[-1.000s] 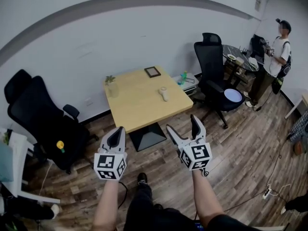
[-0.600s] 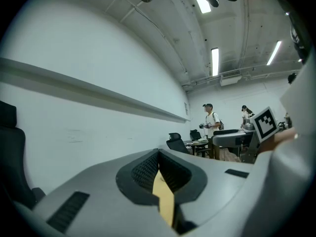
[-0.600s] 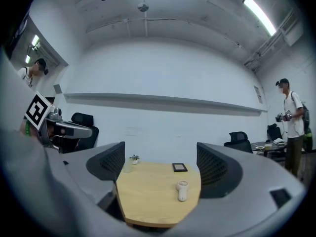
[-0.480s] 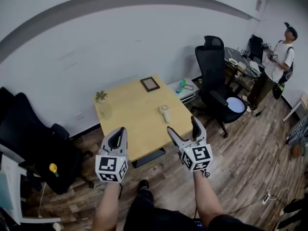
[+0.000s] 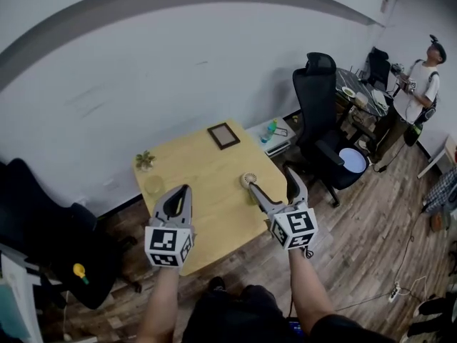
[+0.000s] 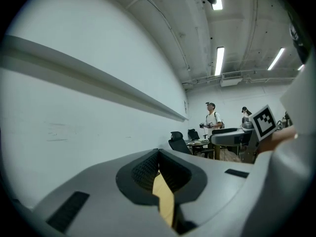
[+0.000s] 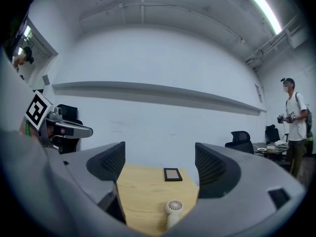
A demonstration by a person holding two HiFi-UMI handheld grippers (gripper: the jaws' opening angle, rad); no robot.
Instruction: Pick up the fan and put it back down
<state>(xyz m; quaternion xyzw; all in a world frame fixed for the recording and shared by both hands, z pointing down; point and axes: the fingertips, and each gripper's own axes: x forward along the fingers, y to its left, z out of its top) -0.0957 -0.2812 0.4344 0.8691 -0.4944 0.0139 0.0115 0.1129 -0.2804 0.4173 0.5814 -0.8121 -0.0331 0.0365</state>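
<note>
Grey left gripper (image 5: 184, 189), right gripper (image 5: 270, 181) (marker cubes (image 5: 166, 245)), dark trousers (image 5: 235, 319)

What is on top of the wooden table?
On the wooden table are a small white fan, a dark picture frame and a little potted plant. The right tool covers part of the fan's handle; the left tool hides some tabletop.

one fan (image 5: 248, 181), one frame (image 5: 223, 135), one plant (image 5: 145, 159), two hand-held grippers (image 5: 182, 193) (image 5: 271, 181), maybe three chairs (image 5: 320, 91) (image 5: 36, 206) (image 5: 378, 59).
</note>
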